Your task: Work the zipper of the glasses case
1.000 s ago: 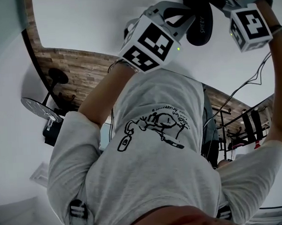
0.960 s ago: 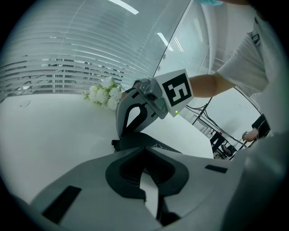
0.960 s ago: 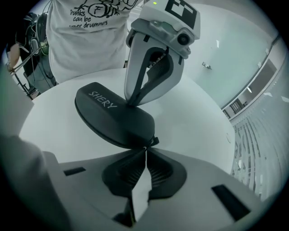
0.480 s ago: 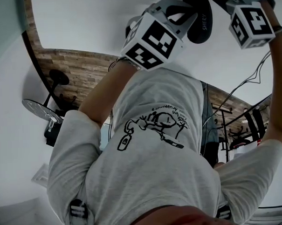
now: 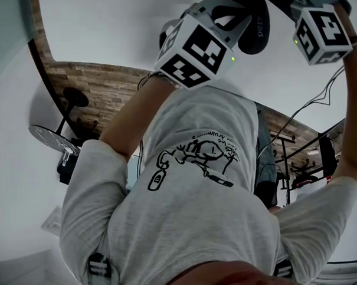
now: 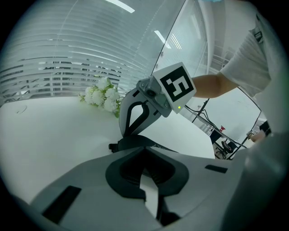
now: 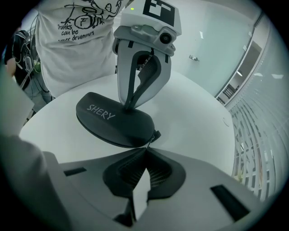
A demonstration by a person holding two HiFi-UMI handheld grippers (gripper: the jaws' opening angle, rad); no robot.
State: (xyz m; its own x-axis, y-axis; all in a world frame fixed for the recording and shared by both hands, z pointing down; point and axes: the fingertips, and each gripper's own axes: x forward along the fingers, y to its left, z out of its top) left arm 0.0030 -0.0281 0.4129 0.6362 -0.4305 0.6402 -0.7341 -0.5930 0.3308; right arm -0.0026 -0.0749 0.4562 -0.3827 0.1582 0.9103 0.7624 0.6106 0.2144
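A black glasses case (image 7: 115,122) marked SHERY lies on the white table (image 7: 194,113); the head view shows it at the top (image 5: 255,26). My left gripper (image 7: 128,107) comes down on its top, fingers together, shut on the case near its far edge. In the left gripper view the case (image 6: 135,142) sits right at the jaw tips. My right gripper (image 7: 146,148) is shut on the thin zipper pull (image 7: 155,135) at the case's end. From the left gripper view the right gripper (image 6: 128,135) stands over the case, under its marker cube (image 6: 177,85).
White flowers (image 6: 101,95) lie on the table behind the case. The table's rounded edge (image 7: 49,108) runs near the person's grey shirt (image 7: 81,40). Glass walls and blinds surround the table. Cables and stands show beyond the table (image 6: 216,144).
The right gripper's marker cube has rolled slightly and shifted a little right in the head view. The case and the left gripper stay about where they were.
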